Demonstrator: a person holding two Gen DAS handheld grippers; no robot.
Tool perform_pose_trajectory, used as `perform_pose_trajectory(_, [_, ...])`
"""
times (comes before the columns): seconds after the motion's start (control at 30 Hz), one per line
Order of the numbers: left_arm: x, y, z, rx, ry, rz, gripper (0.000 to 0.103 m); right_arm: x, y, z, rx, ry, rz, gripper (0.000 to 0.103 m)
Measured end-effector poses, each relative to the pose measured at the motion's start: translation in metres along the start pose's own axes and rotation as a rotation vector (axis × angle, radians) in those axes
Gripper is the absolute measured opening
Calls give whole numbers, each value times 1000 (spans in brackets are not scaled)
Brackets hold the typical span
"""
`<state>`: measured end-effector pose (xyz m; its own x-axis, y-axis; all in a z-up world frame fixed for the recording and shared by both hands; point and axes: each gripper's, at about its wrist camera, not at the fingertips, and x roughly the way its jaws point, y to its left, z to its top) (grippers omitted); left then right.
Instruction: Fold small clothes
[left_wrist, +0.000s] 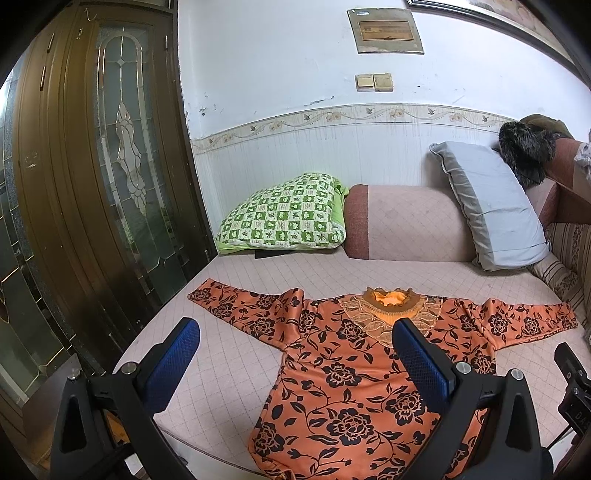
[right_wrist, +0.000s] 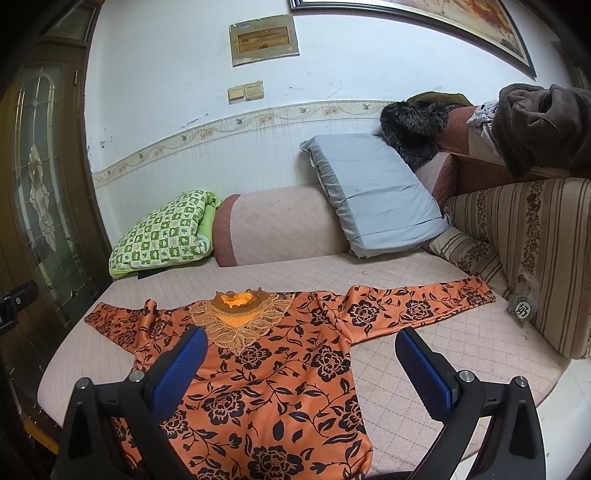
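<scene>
Left gripper (left_wrist: 295, 354) nearest the lens, jaws spread wide, nothing between the blue pads (left_wrist: 421, 360); it hangs over the hem-side left half of the garment, not touching cloth as far as I can tell; right gripper (right_wrist: 301, 363) likewise wide open and empty, hovering over the right flank of the body panel.

Orange floral top (left_wrist: 351, 373) lies face up, spread flat on the pink quilted sofa seat (left_wrist: 229, 354); hem nearest the cameras, collar away, both sleeves out sideways; no fold made yet, so judged as the very start.

Handling, judged: thin, soft, slightly shiny knit; light, limp, will drape and sag once lifted; may slide on the pads, so pinch a full layer; not fragile except the lace collar trim (right_wrist: 242, 326), which could snag; best holds look like the left sleeve cuff (left_wrist: 199, 293) and right sleeve cuff (right_wrist: 476, 291), or shoulder seam plus hem corner on one side, to bring a sleeve across the chest.

Behind: green checked pillow (left_wrist: 284, 218) against the pink bolster (left_wrist: 406, 221); grey pillow (left_wrist: 491, 206) leaning right; dark fur-trimmed jacket (right_wrist: 413, 125) on the striped sofa arm (right_wrist: 532, 258).

Writing: small round tag (right_wrist: 522, 308) beside the striped arm shows one Chinese character, too small to be sure of; wall panel (right_wrist: 264, 38) has a tiny blue label, unreadable.
</scene>
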<state>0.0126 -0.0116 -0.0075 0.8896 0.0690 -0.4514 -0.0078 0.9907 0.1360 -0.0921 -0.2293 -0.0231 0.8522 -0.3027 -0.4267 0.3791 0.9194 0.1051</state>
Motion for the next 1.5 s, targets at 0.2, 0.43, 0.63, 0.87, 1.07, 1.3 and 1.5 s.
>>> perform_pose_trajectory(0.2, [-1,-3,2,10,-3,3,103,1,-1,3,2,3,1,103])
perform_pose_trajectory(0.43, [2,-5,1,18,0,6,103,7,1,-3,38,46,13,103])
perform_pose_trajectory(0.63, [17,-15,-2,37,24,8,103,16,-9,-1,120,129,36,103])
perform_pose_trajectory(0.87, [101,-42,-22,13,284,-118,103,49,-62,-5,119,121,-63,103])
perform_pose_trajectory(1.07, [185,-87,-49,-35,439,-149,103,115,-176,-25,386,196,-118,103])
perform_pose_trajectory(1.3, [257,-141,-59,-84,404,-180,103,182,-327,-37,750,194,-105,102])
perform_pose_trajectory(1.5, [303,-150,-76,-32,368,-97,103,245,-401,-35,961,175,-133,92])
